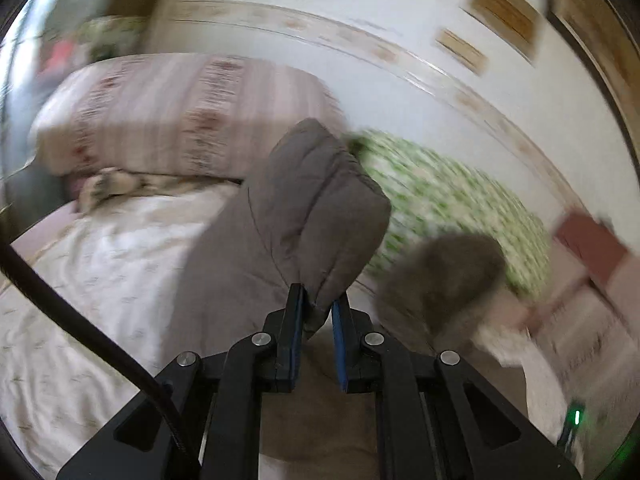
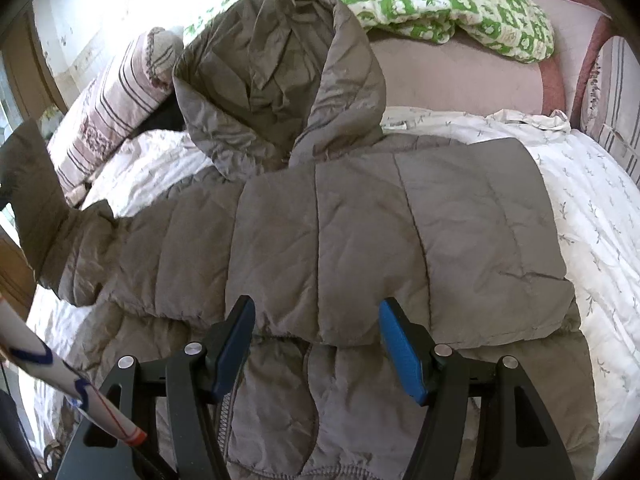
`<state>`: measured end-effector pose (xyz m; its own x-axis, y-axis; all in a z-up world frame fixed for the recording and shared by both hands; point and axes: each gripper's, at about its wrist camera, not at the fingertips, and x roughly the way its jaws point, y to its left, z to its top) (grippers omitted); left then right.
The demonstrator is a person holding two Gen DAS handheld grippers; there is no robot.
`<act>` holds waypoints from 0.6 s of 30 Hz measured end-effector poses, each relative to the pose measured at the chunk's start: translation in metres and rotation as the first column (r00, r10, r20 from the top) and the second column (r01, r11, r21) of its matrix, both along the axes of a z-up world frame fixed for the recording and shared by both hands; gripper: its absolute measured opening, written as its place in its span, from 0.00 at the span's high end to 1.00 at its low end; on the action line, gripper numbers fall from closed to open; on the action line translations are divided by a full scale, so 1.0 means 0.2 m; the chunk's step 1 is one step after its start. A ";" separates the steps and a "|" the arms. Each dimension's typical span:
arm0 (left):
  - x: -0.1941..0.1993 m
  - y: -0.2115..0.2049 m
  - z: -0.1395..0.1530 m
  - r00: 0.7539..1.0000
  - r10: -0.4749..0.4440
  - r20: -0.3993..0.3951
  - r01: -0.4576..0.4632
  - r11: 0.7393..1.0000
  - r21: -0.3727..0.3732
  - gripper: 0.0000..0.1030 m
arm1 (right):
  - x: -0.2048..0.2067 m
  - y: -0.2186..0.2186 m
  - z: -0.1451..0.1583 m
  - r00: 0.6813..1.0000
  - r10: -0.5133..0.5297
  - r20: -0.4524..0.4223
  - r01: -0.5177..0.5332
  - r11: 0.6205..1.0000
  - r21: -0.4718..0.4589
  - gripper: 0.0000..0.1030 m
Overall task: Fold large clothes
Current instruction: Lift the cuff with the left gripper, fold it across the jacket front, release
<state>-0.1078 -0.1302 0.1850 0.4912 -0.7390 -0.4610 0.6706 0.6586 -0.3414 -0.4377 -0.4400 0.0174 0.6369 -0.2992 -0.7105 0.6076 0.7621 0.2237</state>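
jacket [image 2: 360, 232] | grey quilted, hooded | flat on bed, sleeve folded across chest

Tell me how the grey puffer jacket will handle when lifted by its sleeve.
Probably floppy: the sleeve pinched in the left gripper bends over itself. Likely light for its bulk, judging by the quilted padding of the jacket. The shiny shell may slip.

Blk grippers [image 2: 316, 344], blue pads [image 2: 402, 346]

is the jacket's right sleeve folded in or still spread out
Folded in. The sleeve lies flat across the jacket chest; the other sleeve stretches out sideways, its cuff lifted.
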 end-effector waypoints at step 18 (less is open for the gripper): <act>-0.59 -0.70 -0.65 0.941 -0.337 -0.045 0.319 0.831 0.456 0.31 | -0.07 -0.09 0.01 0.991 -0.047 0.123 0.031 0.991 0.128 0.32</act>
<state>-0.2265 -0.2701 0.0551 0.2799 -0.5748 -0.7689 0.8807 0.4726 -0.0327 -0.4526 -0.4574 0.0201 0.7131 -0.2389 -0.6591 0.5970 0.6998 0.3924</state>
